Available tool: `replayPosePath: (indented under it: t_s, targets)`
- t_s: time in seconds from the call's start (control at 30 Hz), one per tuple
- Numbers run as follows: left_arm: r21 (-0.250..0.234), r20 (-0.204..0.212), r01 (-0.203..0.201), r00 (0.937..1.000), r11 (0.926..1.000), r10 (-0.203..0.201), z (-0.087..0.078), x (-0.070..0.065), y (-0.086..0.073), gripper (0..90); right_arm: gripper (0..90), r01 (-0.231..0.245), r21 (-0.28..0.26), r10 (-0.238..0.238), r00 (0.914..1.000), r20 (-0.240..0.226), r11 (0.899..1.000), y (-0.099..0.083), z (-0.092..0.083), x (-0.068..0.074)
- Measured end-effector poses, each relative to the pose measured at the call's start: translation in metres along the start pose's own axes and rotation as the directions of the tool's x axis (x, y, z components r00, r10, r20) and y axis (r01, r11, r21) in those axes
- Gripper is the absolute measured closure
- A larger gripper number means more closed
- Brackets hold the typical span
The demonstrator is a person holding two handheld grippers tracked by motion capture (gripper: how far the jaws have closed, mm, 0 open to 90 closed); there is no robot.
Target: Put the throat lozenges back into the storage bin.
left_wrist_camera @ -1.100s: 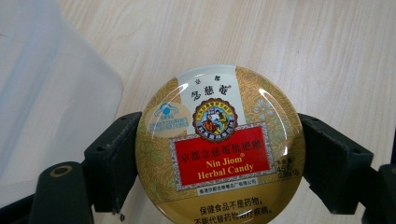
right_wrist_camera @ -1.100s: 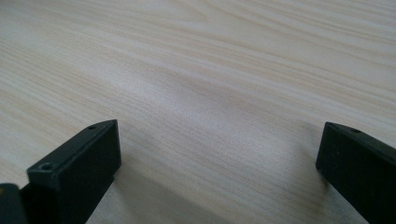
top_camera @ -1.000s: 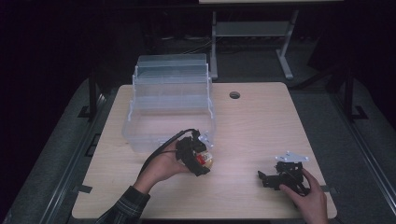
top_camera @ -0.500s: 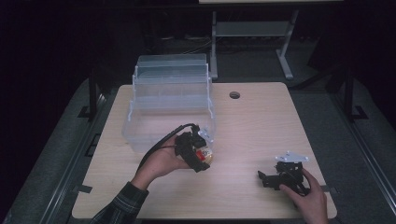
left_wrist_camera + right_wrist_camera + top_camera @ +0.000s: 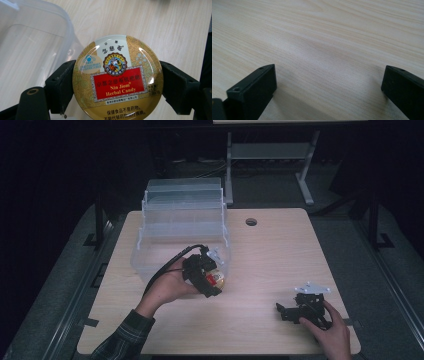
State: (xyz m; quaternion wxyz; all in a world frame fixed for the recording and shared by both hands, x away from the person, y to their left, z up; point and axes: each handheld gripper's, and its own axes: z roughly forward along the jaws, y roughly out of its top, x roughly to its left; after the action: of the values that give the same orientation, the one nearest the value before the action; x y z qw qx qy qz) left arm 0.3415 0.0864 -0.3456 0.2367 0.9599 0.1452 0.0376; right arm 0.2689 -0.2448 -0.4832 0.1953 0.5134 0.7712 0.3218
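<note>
Each tool is black, with two blocky, square-ended jaws that carry a small round screw hole near the tip. Behind the jaws of the left tool (image 5: 202,276) a black cable loops back along the forearm, which wears a dark green plaid sleeve (image 5: 125,337). A pale grey three-cornered plate sits on top of the right tool (image 5: 300,309), above its jaws.

My left tongs (image 5: 216,281) w/ candy tin (image 5: 217,280) between jaws, just at front-right corner of tiered bin (image 5: 182,227), which sits back-left on tabletop (image 5: 280,250). My right tongs (image 5: 286,311) rest front-right, well apart.
</note>
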Motion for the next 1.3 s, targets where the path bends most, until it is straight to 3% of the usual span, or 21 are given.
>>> replayPosePath:
  t_s: [0.27, 0.83, 1.3]
  targets:
    - [-0.010, -0.015, 0.015, 0.9998, 0.9998, -0.015, -0.010, 0.008, -0.001, 19.7, 0.0, 0.000, 0.002, 0.000, 1.0000, -0.001, 1.000, 0.000, 0.000, 0.000]
    - [-0.034, -0.065, 0.093, 0.9933, 0.9951, -0.095, -0.030, 0.030, -0.014, 19.7, 0.0, 0.000, 0.002, 0.000, 1.0000, -0.001, 1.000, 0.000, 0.000, 0.000]
    - [-0.058, -0.112, 0.178, 0.9766, 0.9824, -0.183, -0.045, 0.053, -0.035, 19.7, 0.0, -0.001, 0.002, 0.001, 1.0000, -0.001, 1.000, 0.000, 0.000, 0.000]
